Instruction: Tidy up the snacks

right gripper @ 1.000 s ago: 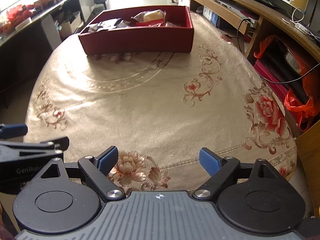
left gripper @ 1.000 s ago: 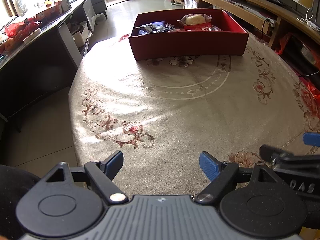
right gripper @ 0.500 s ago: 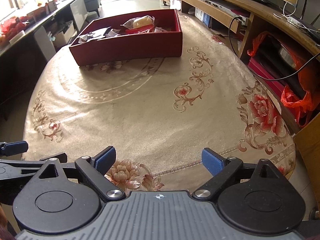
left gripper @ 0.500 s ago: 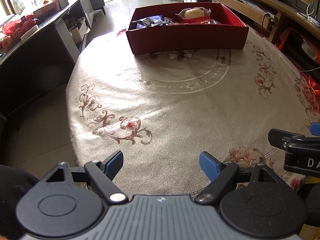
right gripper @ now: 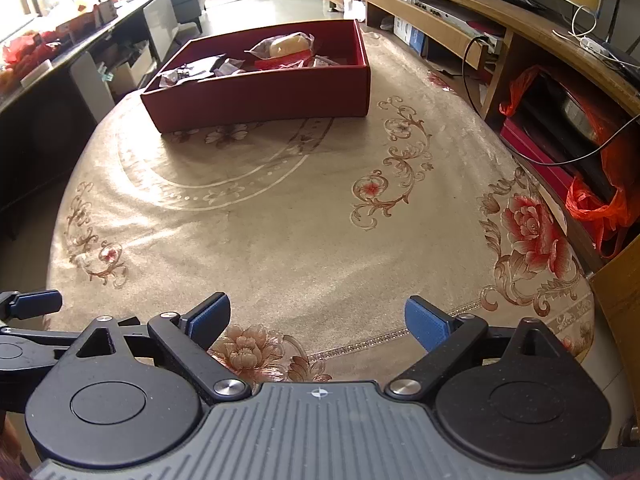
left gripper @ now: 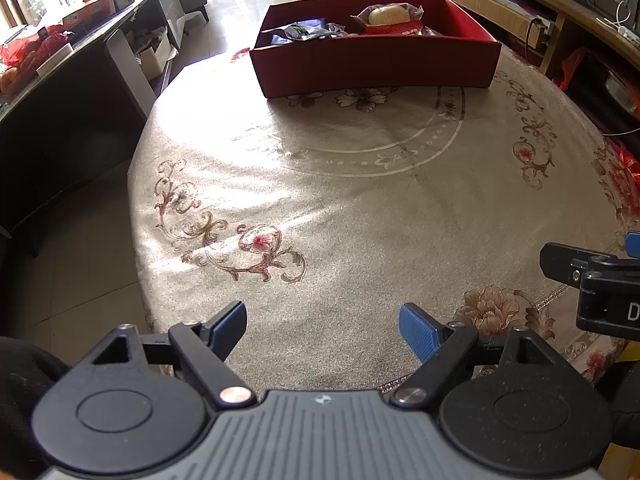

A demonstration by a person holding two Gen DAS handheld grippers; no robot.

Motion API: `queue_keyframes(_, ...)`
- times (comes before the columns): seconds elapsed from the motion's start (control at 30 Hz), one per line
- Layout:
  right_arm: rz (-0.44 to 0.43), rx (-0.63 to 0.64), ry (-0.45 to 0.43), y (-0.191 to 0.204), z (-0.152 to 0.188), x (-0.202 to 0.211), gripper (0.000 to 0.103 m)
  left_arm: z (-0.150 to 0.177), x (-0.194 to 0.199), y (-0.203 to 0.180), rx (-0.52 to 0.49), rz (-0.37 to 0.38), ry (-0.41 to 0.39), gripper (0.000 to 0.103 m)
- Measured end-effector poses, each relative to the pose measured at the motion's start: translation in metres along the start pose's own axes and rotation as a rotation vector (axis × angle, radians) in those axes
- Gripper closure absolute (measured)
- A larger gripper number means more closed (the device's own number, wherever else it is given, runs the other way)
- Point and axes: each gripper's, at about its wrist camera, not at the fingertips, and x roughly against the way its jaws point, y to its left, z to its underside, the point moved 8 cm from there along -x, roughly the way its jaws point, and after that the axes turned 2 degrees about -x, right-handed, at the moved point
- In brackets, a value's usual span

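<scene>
A red open box (left gripper: 376,68) (right gripper: 260,96) stands at the far side of the round table, on a beige flowered cloth (left gripper: 360,200). Inside it lie a wrapped pale bun (left gripper: 386,14) (right gripper: 286,46) and dark and silver snack packets (left gripper: 304,32) (right gripper: 192,70). My left gripper (left gripper: 322,322) hovers open over the near edge of the cloth with nothing between its blue pads. My right gripper (right gripper: 318,316) is open beside it, equally empty. In the right wrist view a blue fingertip (right gripper: 36,304) of the left gripper shows at the left edge.
A dark sideboard (left gripper: 60,80) with boxes and red bags runs along the left. A wooden media shelf (right gripper: 500,20) with cables curves along the right, orange plastic bags (right gripper: 596,208) below it. Tiled floor lies left of the table.
The right gripper's jaws have spread a little wider. Both views have tipped slightly, so the red box sits a bit higher in each picture. Nothing was picked up or put down.
</scene>
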Motion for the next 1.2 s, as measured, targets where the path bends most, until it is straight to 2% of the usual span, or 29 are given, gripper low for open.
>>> queue_keyframes(1.2, 0.0, 0.019, 0.009, 0.0018, -0.0007, -0.0027, 0.004, 0.0012, -0.0026, -0.0001, 0.008, 0.02, 0.011, 0.022)
